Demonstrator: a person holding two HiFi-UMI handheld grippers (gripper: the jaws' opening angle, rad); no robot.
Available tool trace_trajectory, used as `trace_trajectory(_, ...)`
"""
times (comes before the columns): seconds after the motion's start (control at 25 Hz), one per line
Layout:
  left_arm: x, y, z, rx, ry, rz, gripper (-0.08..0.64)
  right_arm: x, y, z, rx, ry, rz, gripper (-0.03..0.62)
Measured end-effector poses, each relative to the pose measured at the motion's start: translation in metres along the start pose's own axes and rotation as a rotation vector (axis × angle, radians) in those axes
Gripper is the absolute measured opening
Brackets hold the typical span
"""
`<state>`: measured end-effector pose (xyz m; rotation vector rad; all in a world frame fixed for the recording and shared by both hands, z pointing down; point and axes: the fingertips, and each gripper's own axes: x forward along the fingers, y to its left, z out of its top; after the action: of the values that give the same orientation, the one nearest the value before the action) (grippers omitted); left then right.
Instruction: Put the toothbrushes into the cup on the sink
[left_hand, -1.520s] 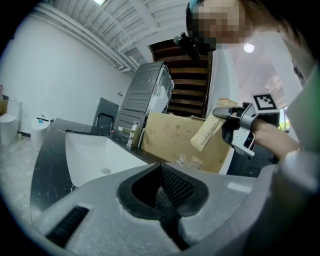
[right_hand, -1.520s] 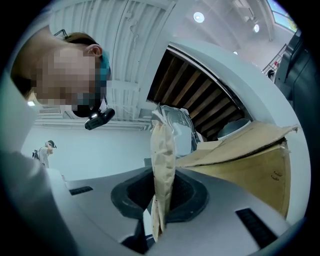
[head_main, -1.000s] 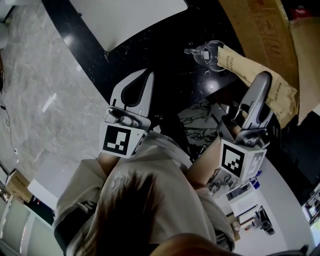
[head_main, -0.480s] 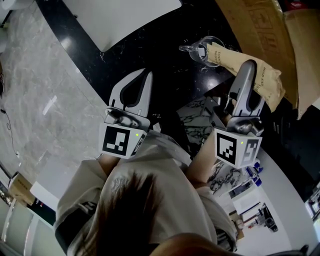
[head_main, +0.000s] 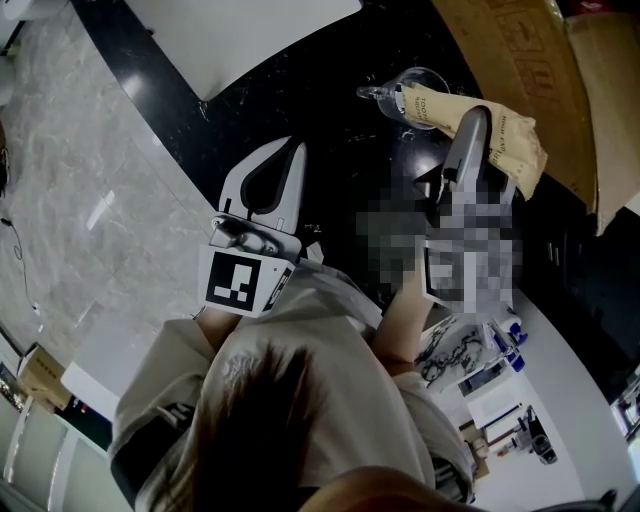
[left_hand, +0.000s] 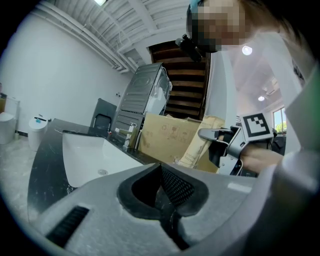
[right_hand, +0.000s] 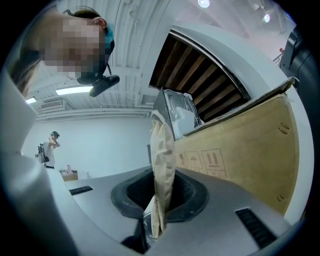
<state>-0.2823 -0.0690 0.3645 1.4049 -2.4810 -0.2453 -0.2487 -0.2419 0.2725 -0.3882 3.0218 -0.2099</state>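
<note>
The right gripper (right_hand: 159, 202) is clamped on a tan paper toothbrush packet (right_hand: 163, 155), its jaws nearly together with the thin packet pinched between the pads near its lower end. That probably leaves most of its length free to lead the way to the cup (head_main: 418, 84). The right gripper view shows the grip plainly, with the packet rising straight out of the jaws past a cardboard box (right_hand: 240, 160), but not the cup. The head view gives the goal: the clear cup stands on the black counter (head_main: 330, 90) beside the white sink (head_main: 250, 35), and the packet's far end lies over its rim. Whether it is already inside cannot be told from above, and the mosaic covers part of the gripper there. The left gripper (head_main: 292, 152) hangs low over the counter edge, jaws closed on nothing, seemingly kept clear of the work. Its view adds a side look, with the right gripper (left_hand: 205, 135) holding the packet tilted upward in front of the box.
</note>
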Motion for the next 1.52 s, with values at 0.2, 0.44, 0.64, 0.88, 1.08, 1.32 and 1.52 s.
trace_trajectory(0.2, -0.001, -0.001, -0.002, -0.002, 0.003, -0.001, 0.015, 0.002, 0.001, -0.014, -0.012, 0.016, 0.003, 0.044)
trace_trajectory(0.44, -0.002, -0.001, -0.002, -0.002, 0.002, 0.000, 0.015, 0.005, 0.004, -0.026, -0.027, 0.034, 0.016, 0.044)
trace_trajectory(0.64, -0.003, 0.000, 0.000, -0.002, -0.003, 0.000, 0.015, 0.007, 0.006, -0.036, -0.054, 0.054, 0.018, 0.044)
trace_trajectory(0.88, -0.003, 0.002, 0.001, -0.003, -0.003, 0.002, 0.015, 0.012, 0.008, -0.056, -0.123, 0.117, 0.018, 0.044)
trace_trajectory(1.08, -0.002, 0.004, 0.001, -0.004, -0.005, 0.000, 0.015, 0.015, 0.014, -0.063, -0.171, 0.124, 0.045, 0.044)
trace_trajectory(1.32, 0.000, 0.001, 0.003, -0.004, -0.005, -0.013, 0.015, 0.016, 0.019, -0.064, -0.190, 0.128, 0.056, 0.044)
trace_trajectory(1.52, 0.002, 0.001, 0.003, -0.002, -0.003, -0.017, 0.015, 0.016, 0.022, -0.064, -0.200, 0.125, 0.079, 0.046)
